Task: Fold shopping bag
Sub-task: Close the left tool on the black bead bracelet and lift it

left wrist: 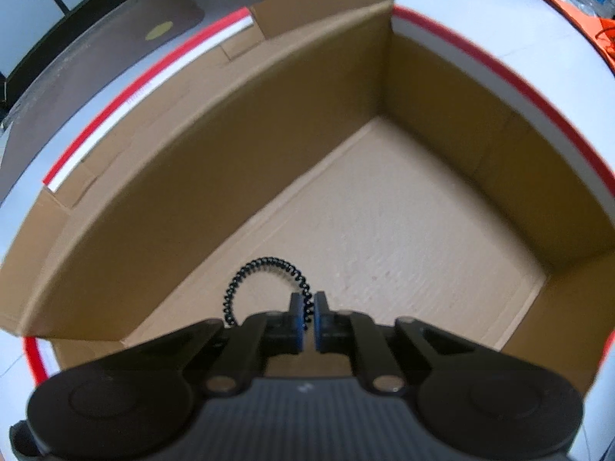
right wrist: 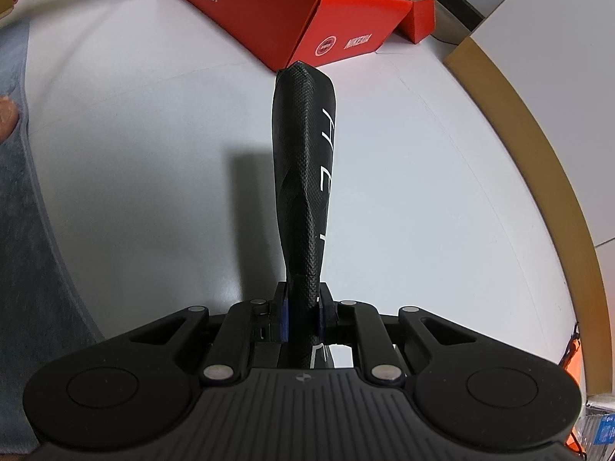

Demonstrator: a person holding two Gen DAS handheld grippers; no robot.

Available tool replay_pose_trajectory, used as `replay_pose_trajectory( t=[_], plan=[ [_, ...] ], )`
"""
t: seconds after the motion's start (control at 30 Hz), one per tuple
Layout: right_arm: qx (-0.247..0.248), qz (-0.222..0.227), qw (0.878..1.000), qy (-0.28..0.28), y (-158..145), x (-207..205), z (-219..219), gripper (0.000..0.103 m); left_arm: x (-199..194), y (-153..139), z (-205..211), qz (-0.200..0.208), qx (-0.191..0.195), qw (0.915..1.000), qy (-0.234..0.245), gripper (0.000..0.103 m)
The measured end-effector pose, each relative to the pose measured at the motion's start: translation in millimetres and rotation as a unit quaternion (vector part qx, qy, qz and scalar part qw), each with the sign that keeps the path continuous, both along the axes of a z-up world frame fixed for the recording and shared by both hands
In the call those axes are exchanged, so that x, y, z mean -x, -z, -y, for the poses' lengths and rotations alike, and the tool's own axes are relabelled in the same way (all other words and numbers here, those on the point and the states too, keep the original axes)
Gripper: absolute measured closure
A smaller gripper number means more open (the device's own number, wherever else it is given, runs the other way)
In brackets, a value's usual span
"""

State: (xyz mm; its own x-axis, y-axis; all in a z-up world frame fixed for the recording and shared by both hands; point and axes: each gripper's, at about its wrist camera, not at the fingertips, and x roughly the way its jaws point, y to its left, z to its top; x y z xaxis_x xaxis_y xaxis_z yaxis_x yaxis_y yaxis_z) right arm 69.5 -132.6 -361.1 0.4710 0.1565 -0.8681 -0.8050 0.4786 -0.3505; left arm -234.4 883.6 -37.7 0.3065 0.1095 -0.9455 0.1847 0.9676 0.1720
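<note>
Shopping bag [right wrist: 305, 176]: black, with a fine dimpled texture and white lettering along one side. It is folded into a narrow, compact bundle, standing out lengthwise above the white counter [right wrist: 153, 134], its near end pinched in the right gripper [right wrist: 303, 317]. The far end is rounded and closed. The lettering is only partly legible.

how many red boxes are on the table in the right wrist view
2. A long red box printed NIKEXIA lies at the top centre; a smaller red box sits just right of it, partly hidden. More may be out of frame.
</note>
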Motion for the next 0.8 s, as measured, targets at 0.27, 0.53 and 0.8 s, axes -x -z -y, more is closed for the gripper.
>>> replay_pose_trajectory(
  t=[0.27,0.53,0.8],
  plan=[
    [-0.025,0.028,0.999,0.021,-22,-2,3,0.088,2,-61,0,0.031,0.008,0.9995,-0.005,0.098],
    [-0.044,0.059,0.996,0.05,-58,-4,11,0.088,11,-106,26,0.056,0.003,0.9983,0.015,0.098],
    [-0.075,0.095,0.99,0.072,-123,-14,21,0.088,5,-178,59,0.091,0.002,0.9952,0.036,0.098]
  ],
)
